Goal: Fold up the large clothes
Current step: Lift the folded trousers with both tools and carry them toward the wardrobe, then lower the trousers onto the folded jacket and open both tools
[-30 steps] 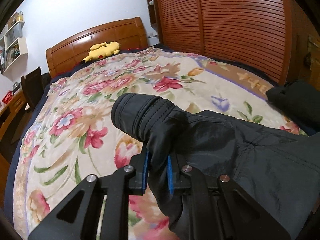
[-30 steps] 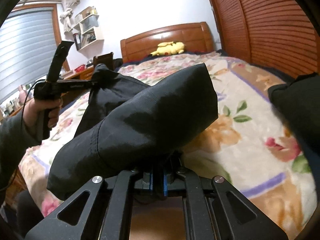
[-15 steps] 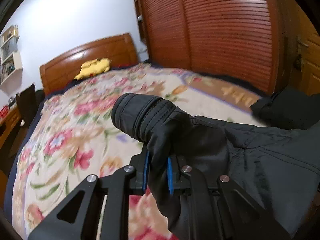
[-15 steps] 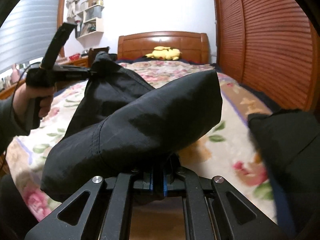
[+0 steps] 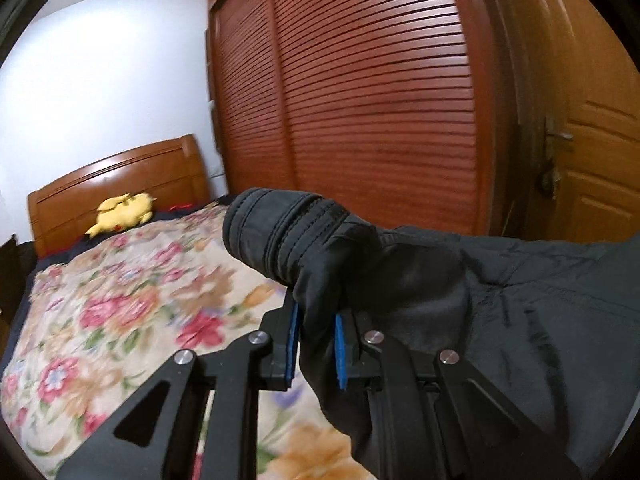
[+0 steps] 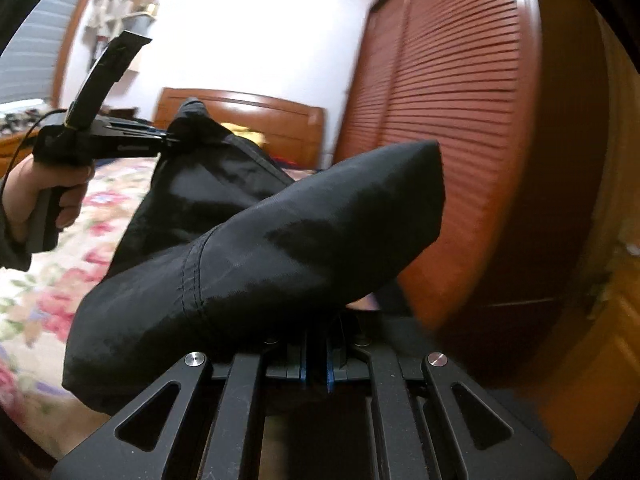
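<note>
While my left wrist camera looks along its fingers, I see the left gripper [image 5: 316,346] pinching a thick bunch of the black garment [image 5: 460,304] between its blue pads [image 5: 293,344]. A stitched, rolled cuff [image 5: 280,232] of that garment sticks up just past the fingertips, and the rest of the cloth runs off to the right of the gripper, held up above the bed [image 5: 120,320]. The bed carries a floral cover, and at its far end, against the wooden headboard [image 5: 116,184], lies a yellow plush toy [image 5: 122,216]. Beside the bed on the far right stands a slatted wooden wardrobe [image 5: 380,100], and right of that a wooden door [image 5: 592,160].

Through my right wrist camera, the right gripper [image 6: 316,364] has its blue pads [image 6: 329,368] drawn almost together on a thin fold of the black garment [image 6: 280,256], which bulges up over the fingers and hides their tips. The cloth hangs above the bed [image 6: 48,280], stretching left and away to the left gripper [image 6: 168,142], whose tips are nipped on a peak of the fabric. My left hand [image 6: 52,188] grips that tool's handle over the bed. The headboard [image 6: 280,120] shows behind the garment, the wardrobe [image 6: 440,100] to its right.
</note>
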Demonstrator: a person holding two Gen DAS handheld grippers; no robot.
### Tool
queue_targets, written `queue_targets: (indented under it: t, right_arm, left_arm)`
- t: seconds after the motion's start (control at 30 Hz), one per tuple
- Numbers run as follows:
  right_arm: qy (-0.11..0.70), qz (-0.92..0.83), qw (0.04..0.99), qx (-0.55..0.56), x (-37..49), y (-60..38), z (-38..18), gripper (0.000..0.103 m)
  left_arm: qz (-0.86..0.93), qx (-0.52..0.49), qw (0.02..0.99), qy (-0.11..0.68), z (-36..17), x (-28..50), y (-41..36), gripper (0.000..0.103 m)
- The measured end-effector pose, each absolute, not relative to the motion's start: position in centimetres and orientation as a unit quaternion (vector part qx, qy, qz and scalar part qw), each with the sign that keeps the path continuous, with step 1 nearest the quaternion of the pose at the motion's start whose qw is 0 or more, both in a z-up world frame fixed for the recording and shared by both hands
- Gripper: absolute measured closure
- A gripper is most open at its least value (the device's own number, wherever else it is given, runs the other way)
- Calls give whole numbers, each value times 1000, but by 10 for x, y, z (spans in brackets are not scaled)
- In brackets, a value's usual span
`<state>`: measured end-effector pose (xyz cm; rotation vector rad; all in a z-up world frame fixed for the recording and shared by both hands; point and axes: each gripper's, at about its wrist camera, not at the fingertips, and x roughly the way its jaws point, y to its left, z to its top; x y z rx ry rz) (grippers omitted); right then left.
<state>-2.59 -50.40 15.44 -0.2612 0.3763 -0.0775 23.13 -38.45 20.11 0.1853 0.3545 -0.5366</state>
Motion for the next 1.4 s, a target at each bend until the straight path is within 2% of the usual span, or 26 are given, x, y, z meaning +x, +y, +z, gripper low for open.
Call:
queue_targets:
  t: [0.17,0.27,0.37,0.47,0.57,0.63,0.73,0.77,0.8,1.03,1.1,1.4]
  right_arm:
    - [200,-111,962,-150,-46,-563,164,100]
    - [199,-152,958,-143,-61,-601,163,100]
    - [220,-174,954,-109,-71,-643,143,100]
    - [259,-181,945,-85,-69,-667,105,100]
    - [264,-180,946,-52,-72,-675,84,98]
    - [255,-177,950,-30,-76,-676,84,96]
    - [244,-193,950,-18,-85,-673,92,81]
    - [237,-197,951,-21,-88,-669,98,74]
    - [229,-196,953,-22,-92,-666,103,71]
    - [161,-175,971,-38,-117,-623,157,70]
    - [162,-161,973,-37,-107,-611,162,65]
    - [240,-200,950,-20,-35,-631,118,64]
  left_arm:
    - [-316,72,929,180,206,234,-457,91]
    - [-336,93,916,199,184,231,-500,88]
    - [-346,130,896,245,148,237,-525,87]
    - [-313,168,902,246,129,235,-532,87]
    - [-312,183,901,242,127,226,-521,86]
    - [-312,186,899,243,126,217,-510,81]
    - [-317,178,899,245,124,203,-489,77]
    - [-312,182,901,239,124,194,-478,76]
    - [-310,185,902,238,120,192,-470,76]
    - [-296,167,908,244,117,168,-398,73]
    - [-293,155,911,246,117,162,-379,72]
    - [-294,136,914,246,107,126,-318,68]
